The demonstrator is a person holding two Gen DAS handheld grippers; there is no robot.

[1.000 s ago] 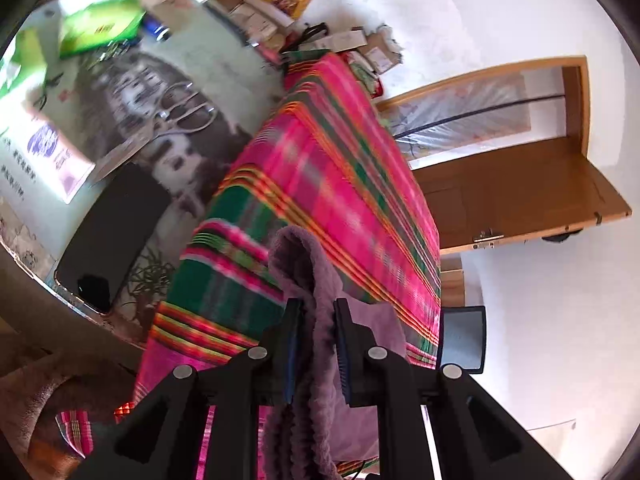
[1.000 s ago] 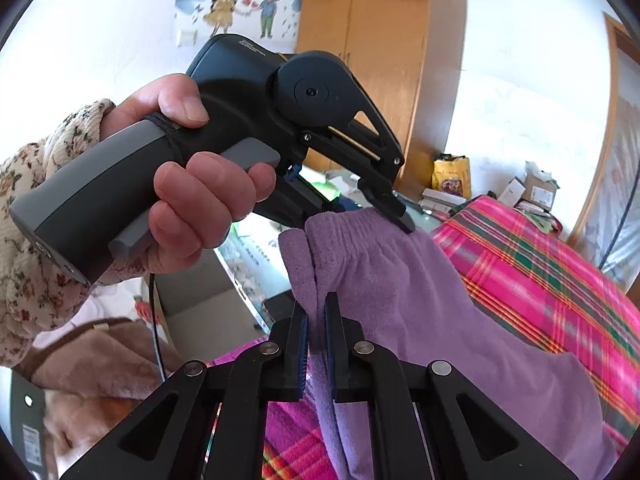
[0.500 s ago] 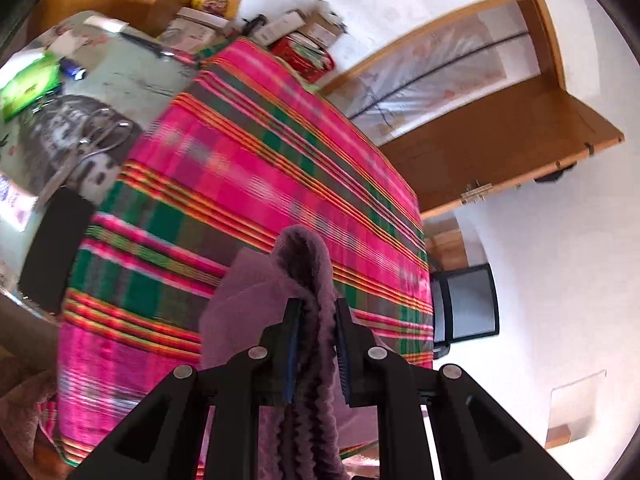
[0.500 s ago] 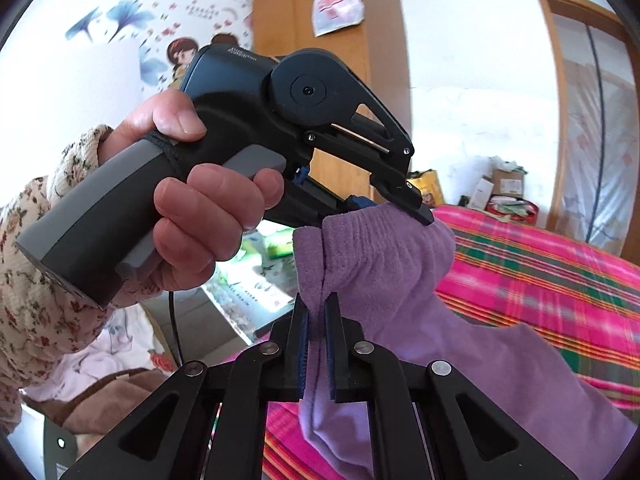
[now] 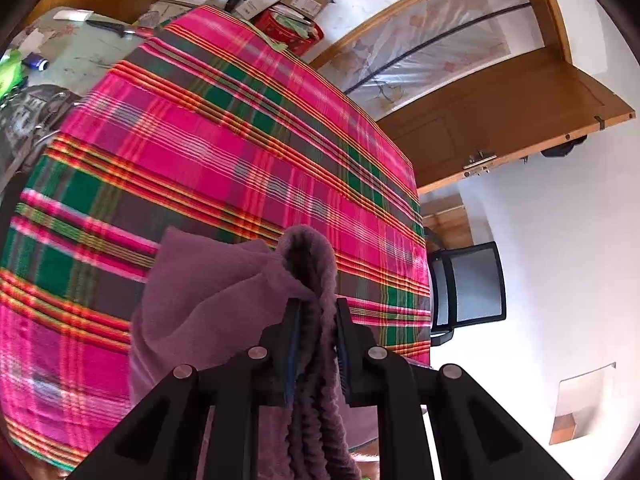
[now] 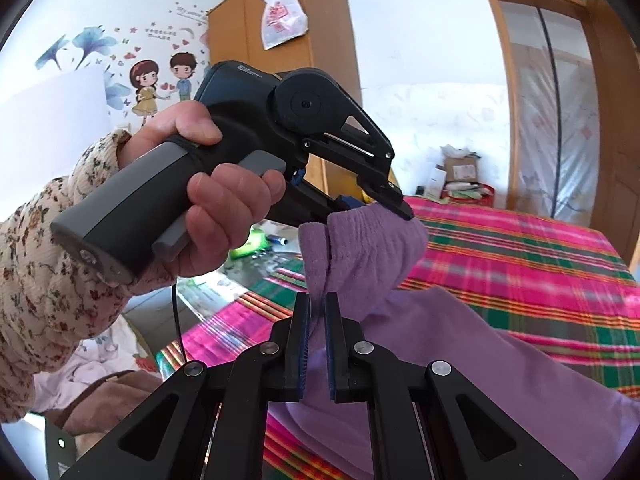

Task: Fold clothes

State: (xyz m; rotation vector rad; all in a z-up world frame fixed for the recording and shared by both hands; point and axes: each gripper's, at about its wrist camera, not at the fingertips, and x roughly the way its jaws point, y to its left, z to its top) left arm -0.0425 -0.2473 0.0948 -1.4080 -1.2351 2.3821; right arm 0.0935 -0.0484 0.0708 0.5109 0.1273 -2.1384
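Note:
A purple knit garment [image 6: 460,344] is held up by its ribbed edge above a table covered with a pink, green and orange plaid cloth [image 5: 224,152]. My left gripper [image 5: 318,316] is shut on a bunched fold of the purple garment [image 5: 208,304]. In the right wrist view the left gripper [image 6: 384,200] shows from the side, held by a hand [image 6: 224,208] in a floral sleeve, pinching the same edge. Just below it my right gripper [image 6: 316,312] is shut on the garment's hem. The rest of the cloth trails down onto the plaid cloth [image 6: 520,256].
A glass-topped table [image 5: 60,64] to the left carries scissors, a knife and packets. Boxes and a red basket [image 5: 292,28] sit at the far end. A wooden door [image 5: 504,120] stands open, with a black chair [image 5: 468,284] beyond the table edge. A wooden cupboard [image 6: 280,64] stands behind.
Both grippers, still shut on the garment, have swung toward the plaid cloth; more of the table and door now fills the left view, and the garment spreads out further below.

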